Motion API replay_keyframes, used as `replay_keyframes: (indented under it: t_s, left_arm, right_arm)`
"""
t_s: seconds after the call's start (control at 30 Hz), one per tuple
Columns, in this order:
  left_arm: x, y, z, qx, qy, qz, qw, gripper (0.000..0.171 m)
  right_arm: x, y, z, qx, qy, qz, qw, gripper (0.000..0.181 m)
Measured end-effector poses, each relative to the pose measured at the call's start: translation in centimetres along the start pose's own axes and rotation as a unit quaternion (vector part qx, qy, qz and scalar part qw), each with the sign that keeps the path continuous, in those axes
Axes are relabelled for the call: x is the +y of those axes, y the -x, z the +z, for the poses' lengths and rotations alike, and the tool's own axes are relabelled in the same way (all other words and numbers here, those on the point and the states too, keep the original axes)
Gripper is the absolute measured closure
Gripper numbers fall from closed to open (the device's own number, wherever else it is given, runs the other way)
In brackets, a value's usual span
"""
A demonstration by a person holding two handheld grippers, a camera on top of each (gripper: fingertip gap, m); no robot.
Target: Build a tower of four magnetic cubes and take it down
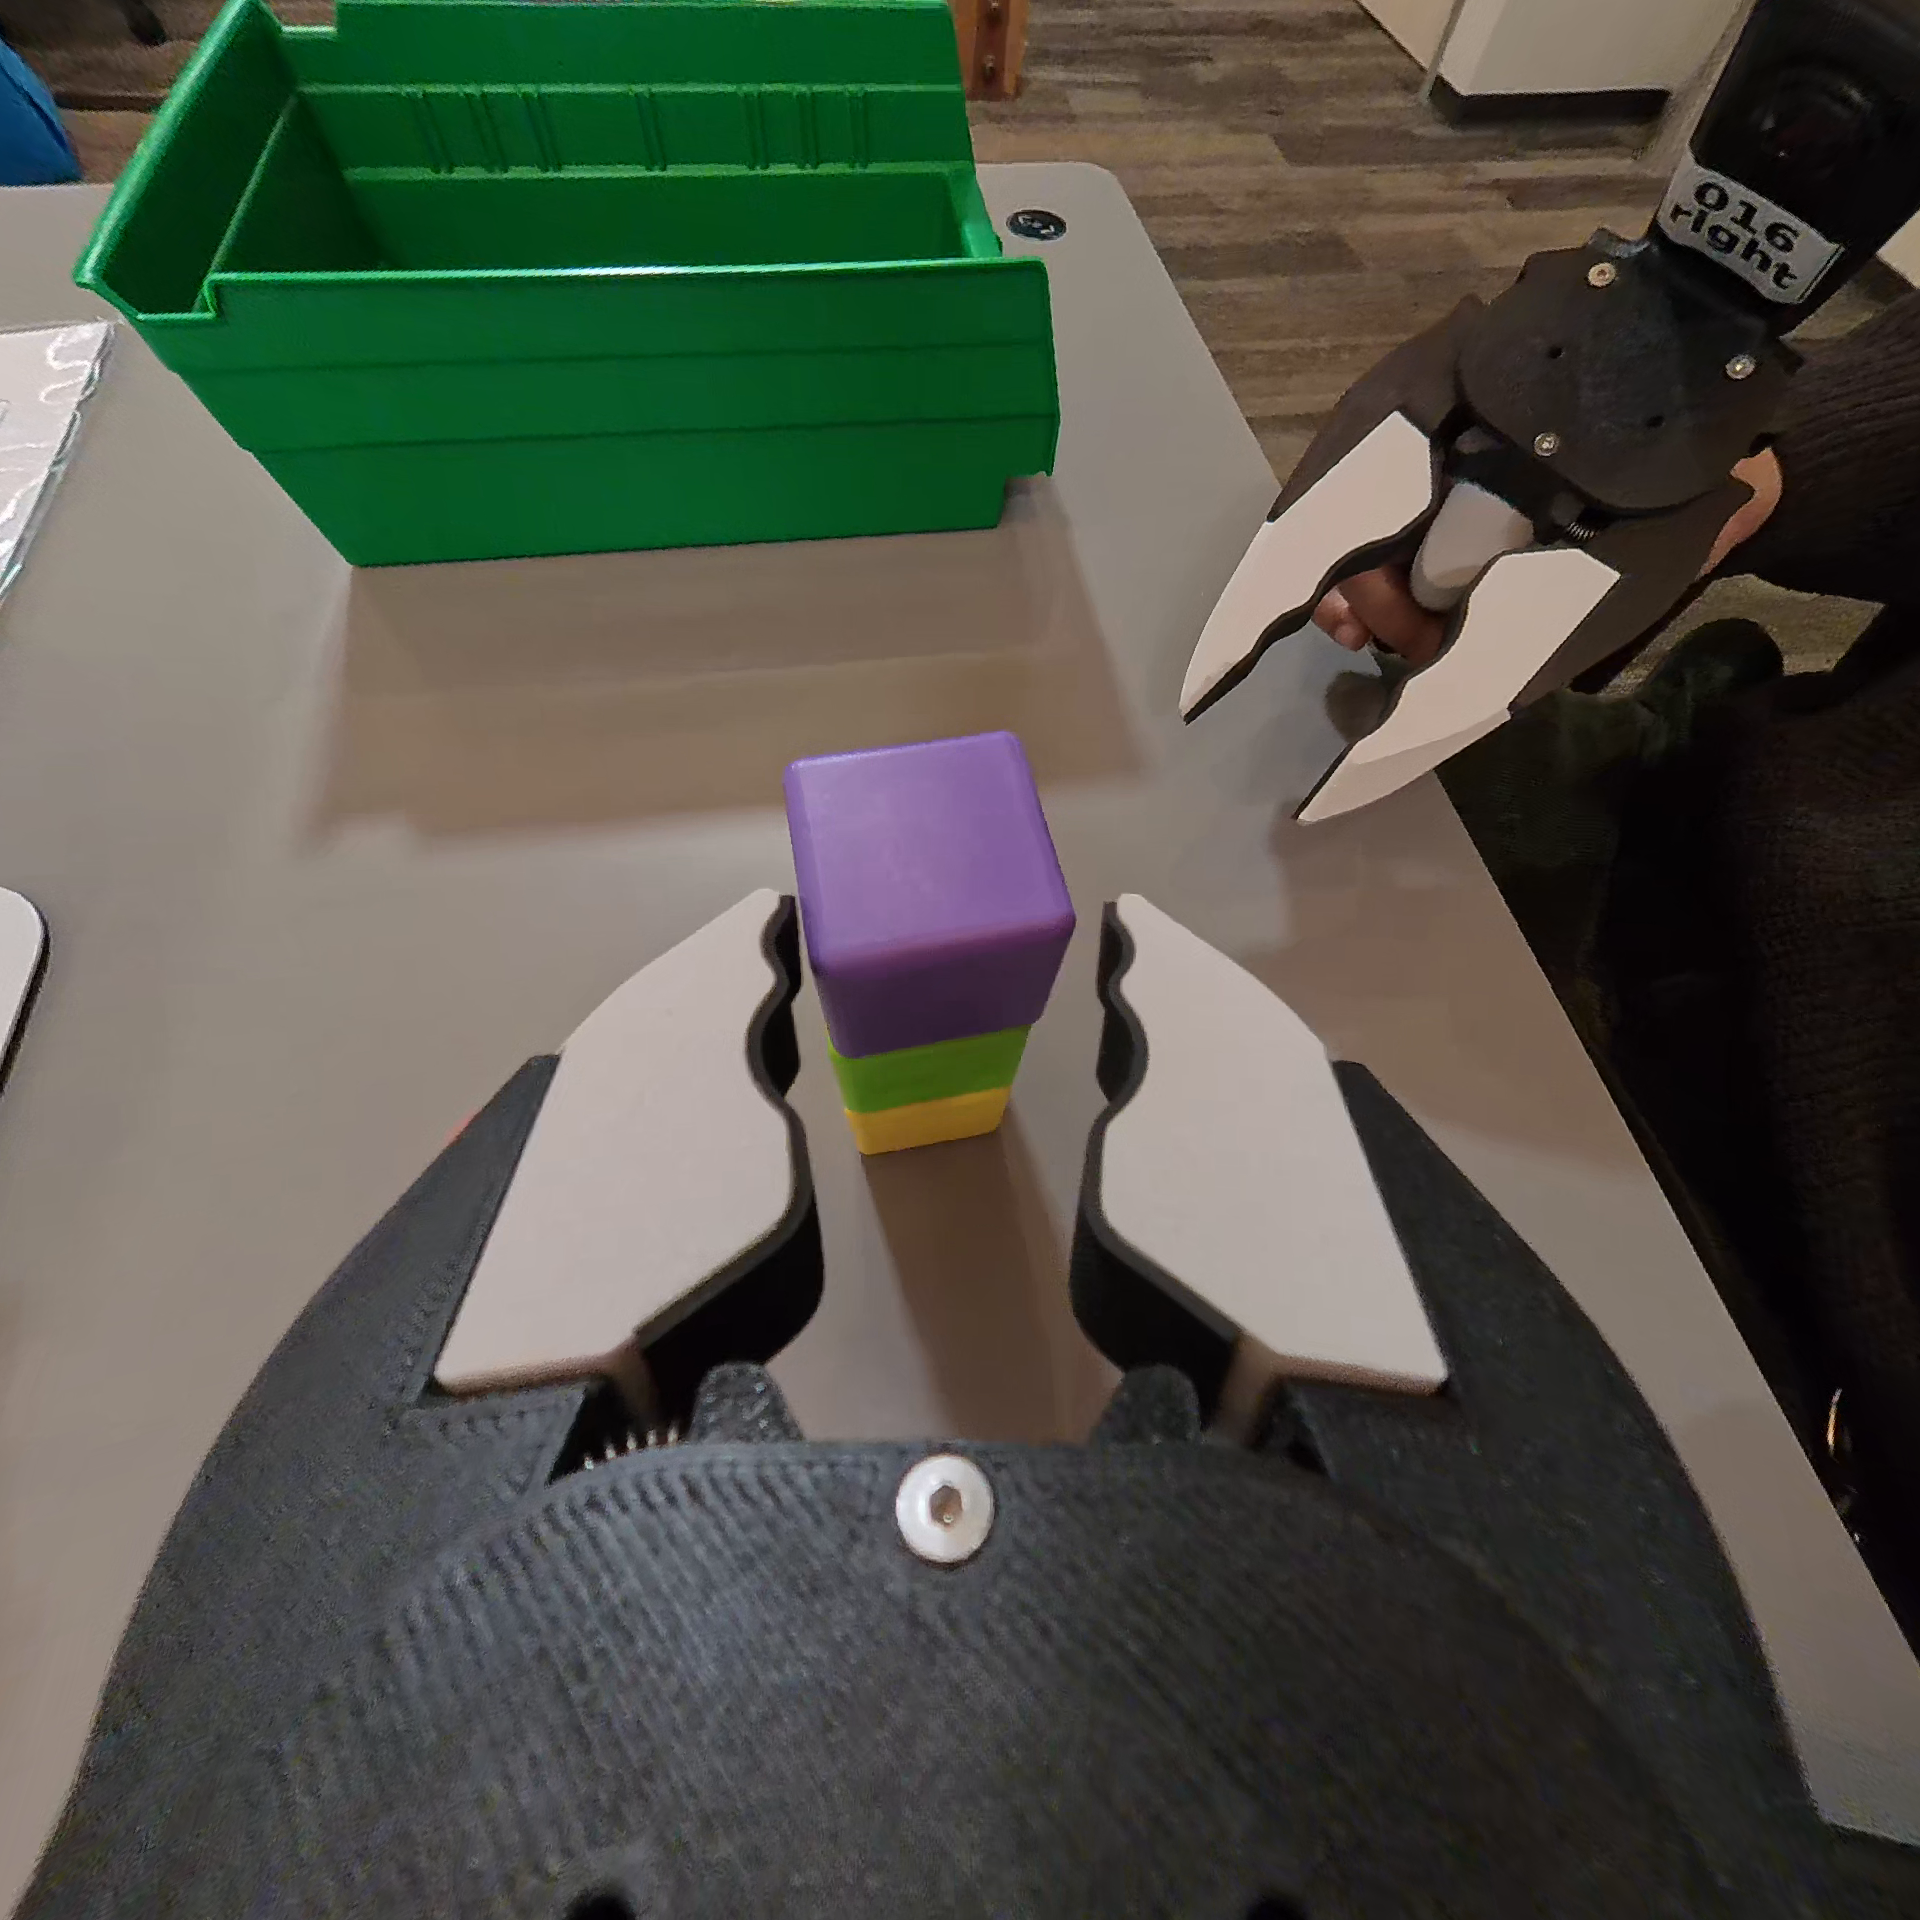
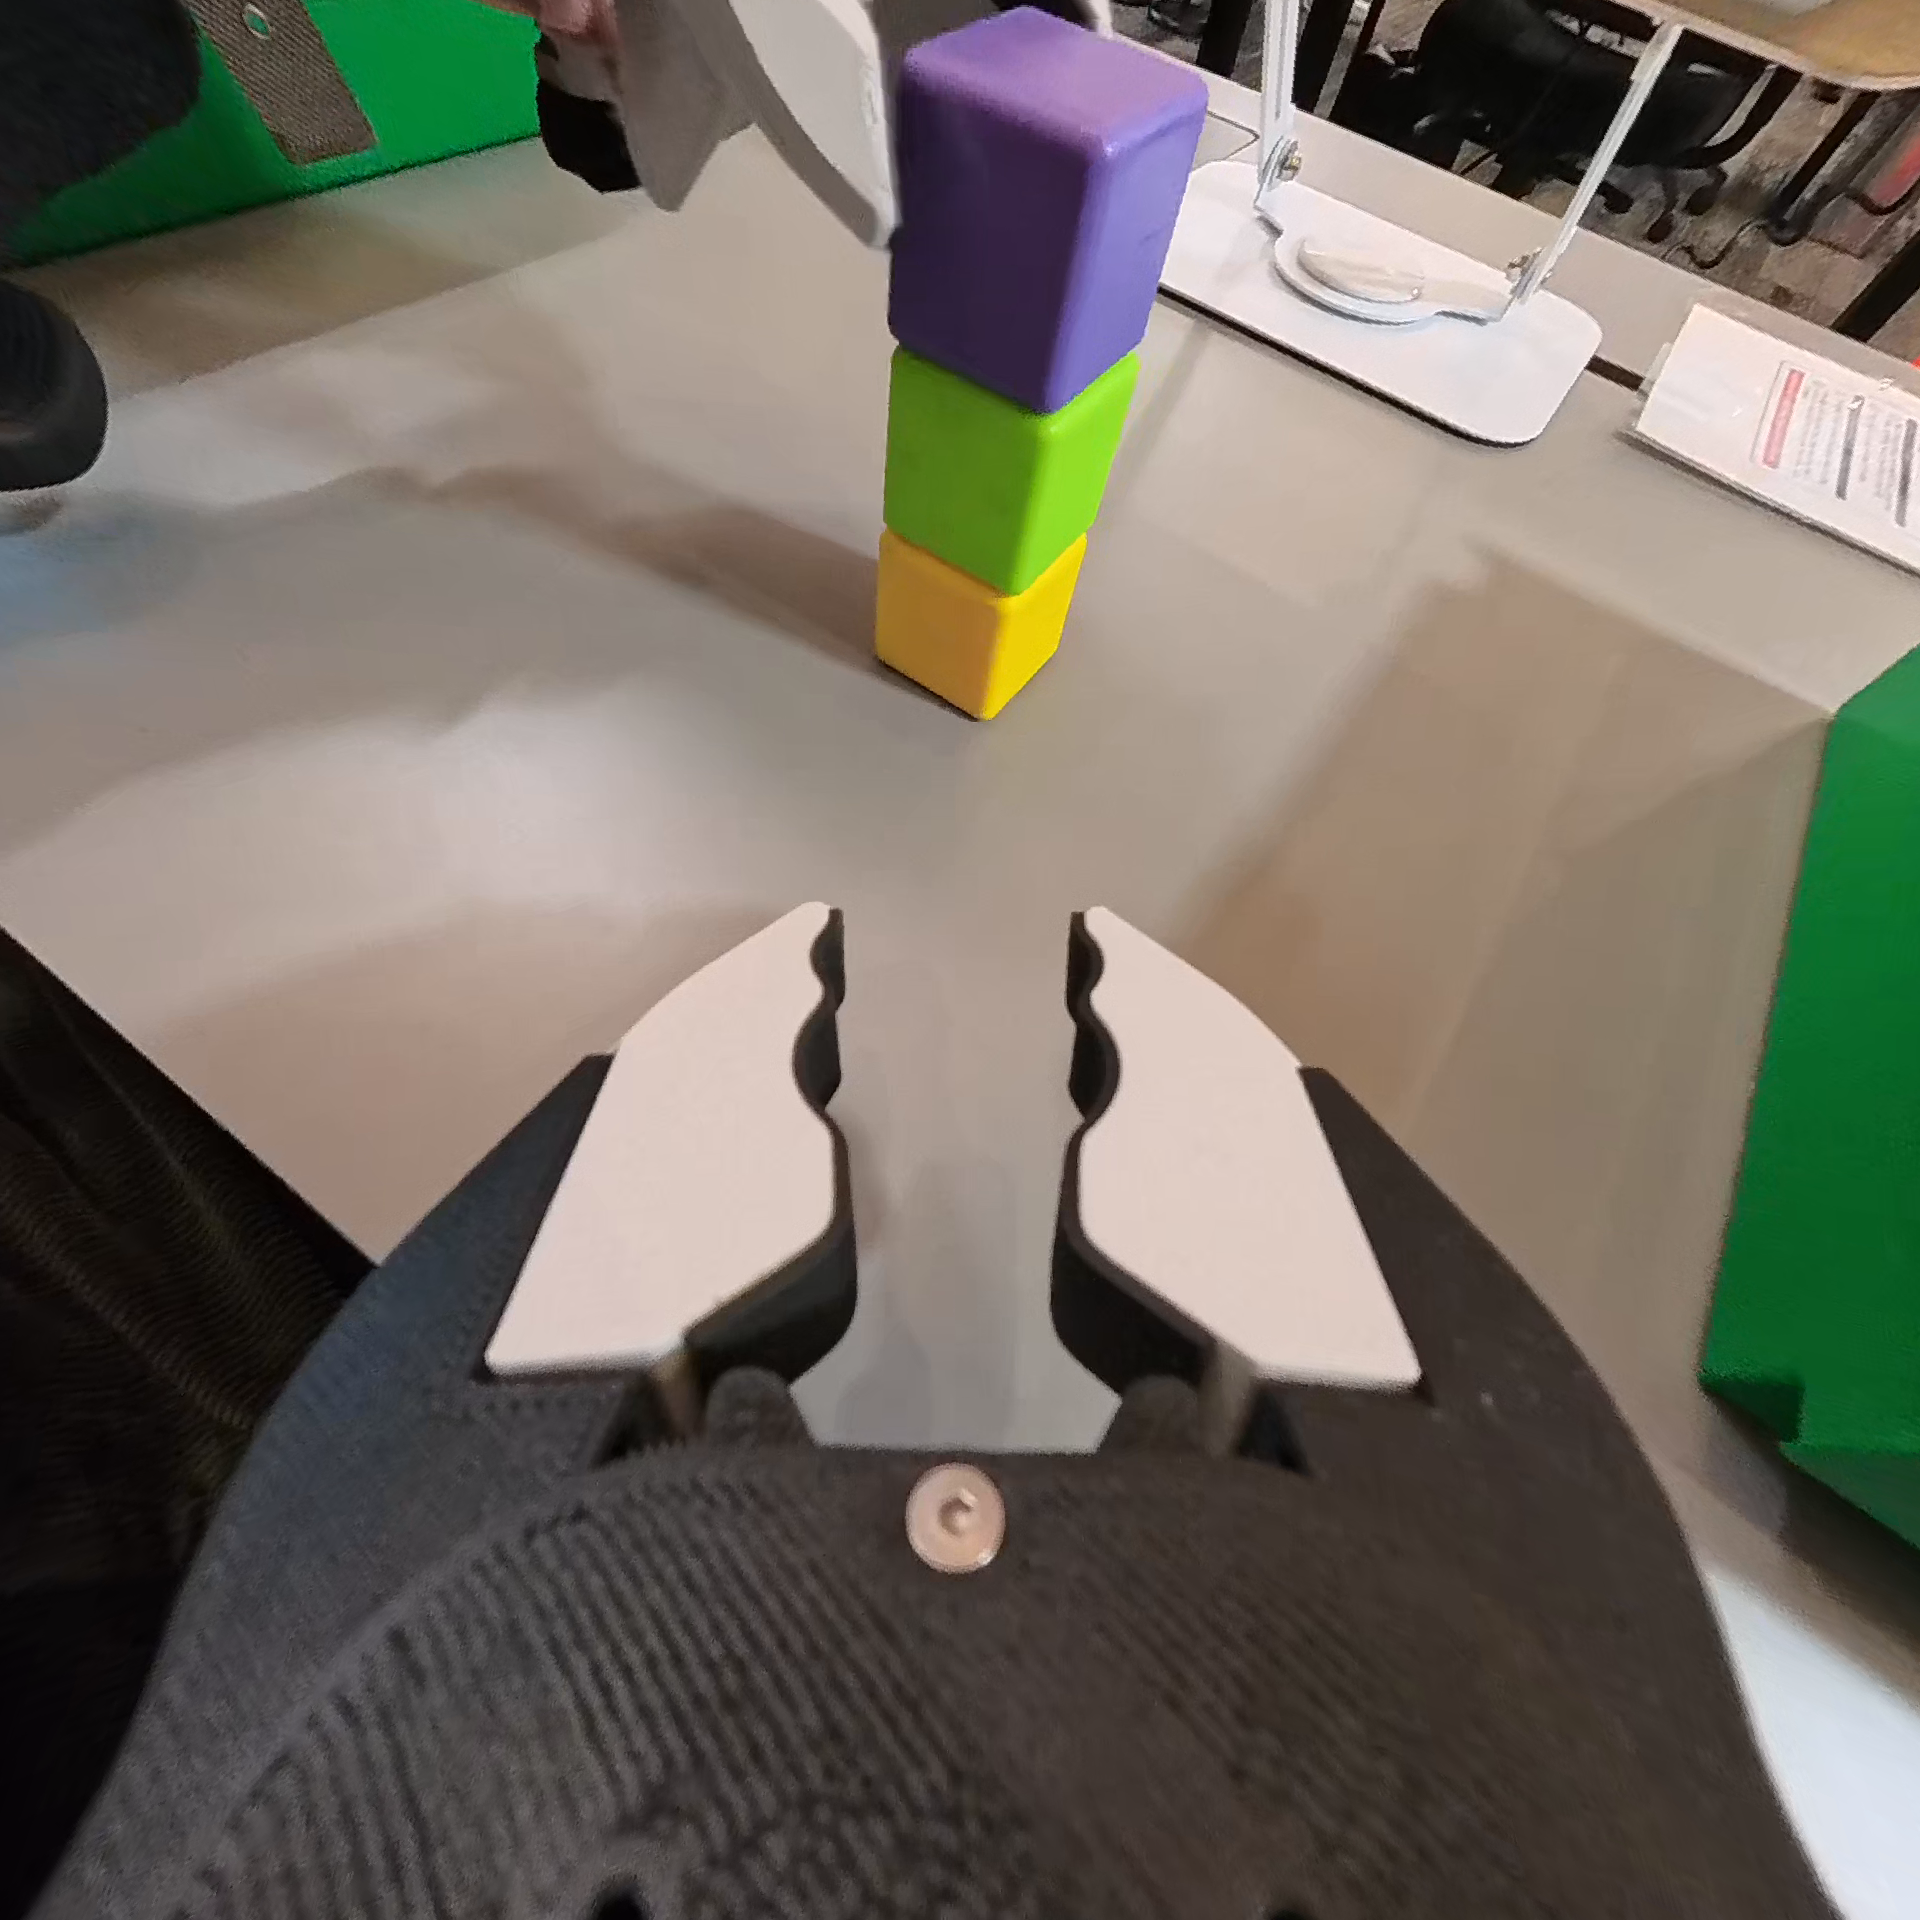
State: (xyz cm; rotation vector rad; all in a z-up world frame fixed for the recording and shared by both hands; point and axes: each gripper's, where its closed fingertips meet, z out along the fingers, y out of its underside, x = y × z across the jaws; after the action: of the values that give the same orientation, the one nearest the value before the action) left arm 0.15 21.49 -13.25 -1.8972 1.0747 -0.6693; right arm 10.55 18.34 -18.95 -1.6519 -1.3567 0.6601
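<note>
Three blocks stand stacked on our desk (image 1: 260, 831) before the green bin (image 1: 623, 416): purple block (image 1: 925, 883) on green block (image 1: 925, 1070) on yellow block (image 1: 925, 1122). Our left hand-held gripper (image 1: 945, 935) straddles the purple one, jaws apart, gripping nothing. Our right hand-held gripper (image 2: 951, 935), half-open and empty, hovers well short of the stack.

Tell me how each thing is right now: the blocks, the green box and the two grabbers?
purple block: top of the stack, between the left gripper's fingers, gap on one side
green block: middle of the stack
yellow block: bottom, on the table
green bin: upright, looks empty
left gripper: open
right gripper: open, holding nothing, away from the stack
</note>
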Motion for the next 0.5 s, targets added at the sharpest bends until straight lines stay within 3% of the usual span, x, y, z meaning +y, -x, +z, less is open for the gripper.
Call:
replay_keyframes:
  t_s: [0.1,0.3,0.5]
  left_arm:
    - [-0.1,0.3,-0.5,-0.017,-0.007,-0.004,1.000,0.107]
    - [0.1,0.8,-2.0,-0.065,-0.010,-0.012,0.998,0.106]
    - [-1.6,1.0,-5.3,-0.125,-0.060,-0.019,0.990,0.101]
  right_arm:
    - [-0.2,0.3,0.2,-0.005,-0.001,-0.004,1.000,0.139]
    - [-0.7,0.7,0.9,-0.019,-0.004,-0.011,1.000,0.139]
    - [-1.7,1.5,1.7,-0.036,-0.015,-0.022,0.999,0.139]
